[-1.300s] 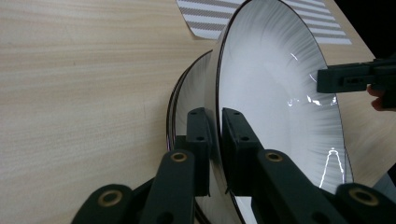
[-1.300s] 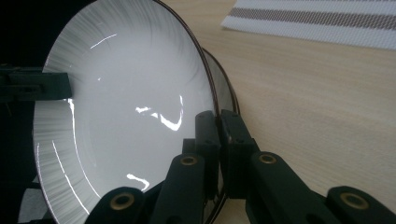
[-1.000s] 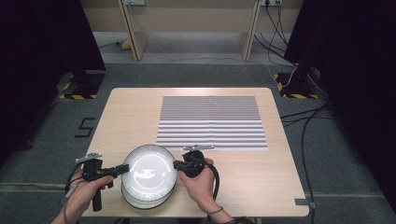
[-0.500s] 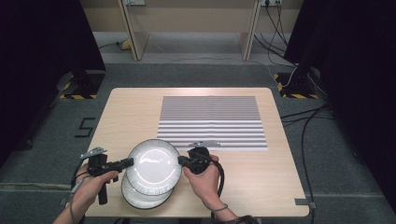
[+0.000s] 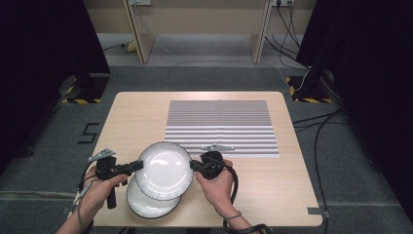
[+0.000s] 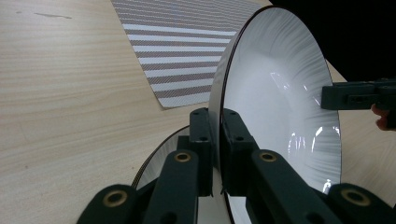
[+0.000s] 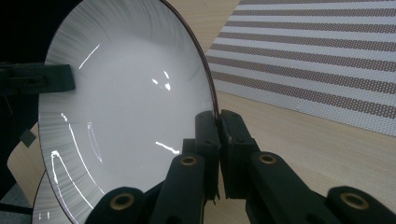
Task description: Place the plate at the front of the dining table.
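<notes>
A white plate point(image 5: 164, 169) with a dark rim and grey brushed edge hangs above the table's front left, held from both sides. My left gripper point(image 5: 139, 165) is shut on its left rim; in the left gripper view the rim point(image 6: 215, 135) runs between the closed jaws. On the opposite side my right gripper point(image 5: 194, 165) is shut on the right rim, seen pinched in the right gripper view point(image 7: 216, 122). A second, matching plate point(image 5: 146, 203) lies flat on the table below, partly covered by the lifted one.
A grey and white striped placemat point(image 5: 221, 126) lies at the middle and back of the wooden table point(image 5: 272, 185). Cables trail on the floor at the right, and dark curtains stand on both sides.
The top plate has been lifted off the lower one and carried up and toward the placemat by both grippers. The lower plate now shows at the front.
</notes>
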A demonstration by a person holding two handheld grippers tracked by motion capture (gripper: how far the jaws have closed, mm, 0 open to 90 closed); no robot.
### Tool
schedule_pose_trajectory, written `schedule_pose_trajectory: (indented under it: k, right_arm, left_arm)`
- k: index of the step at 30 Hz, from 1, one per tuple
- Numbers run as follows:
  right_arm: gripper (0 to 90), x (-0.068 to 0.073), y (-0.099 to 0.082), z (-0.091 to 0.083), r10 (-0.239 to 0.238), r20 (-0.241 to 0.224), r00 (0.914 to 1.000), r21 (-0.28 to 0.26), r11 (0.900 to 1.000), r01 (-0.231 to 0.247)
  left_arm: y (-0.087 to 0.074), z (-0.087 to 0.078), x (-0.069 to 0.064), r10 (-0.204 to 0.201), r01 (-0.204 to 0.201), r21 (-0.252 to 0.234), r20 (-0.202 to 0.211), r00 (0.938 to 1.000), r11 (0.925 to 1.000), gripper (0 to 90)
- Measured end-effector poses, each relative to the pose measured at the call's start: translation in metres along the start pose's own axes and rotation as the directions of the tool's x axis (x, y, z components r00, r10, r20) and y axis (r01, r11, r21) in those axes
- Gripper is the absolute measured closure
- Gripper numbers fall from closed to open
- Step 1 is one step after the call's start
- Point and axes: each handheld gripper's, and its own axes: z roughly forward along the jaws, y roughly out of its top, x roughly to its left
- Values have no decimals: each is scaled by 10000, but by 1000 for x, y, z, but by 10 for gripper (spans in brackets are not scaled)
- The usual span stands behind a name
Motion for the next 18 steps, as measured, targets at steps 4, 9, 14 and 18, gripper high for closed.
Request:
schedule_pose_trajectory:
  k: [4, 9, 14, 18]
  right_arm:
    - [871, -2, 1, -2, 37, 41, 10000, -39, 10000, -37]
    - [871, -6, 2, -5, 93, 141, 9999, -106, 9999, -91]
    - [871, -9, 3, -7, 94, 210, 9997, -161, 9998, -91]
    - [872, -11, 4, -9, 181, 271, 9995, -208, 9996, -175]
  left_arm:
    - [3, 3, -2, 62, -62, -17, 34, 10000, 10000, 842]
    - [7, 7, -4, 231, -231, -35, 112, 9997, 9997, 840]
    - [10, 11, -7, 248, -248, -44, 144, 9996, 9997, 841]
    - [13, 14, -8, 352, -352, -23, 138, 9993, 9994, 841]
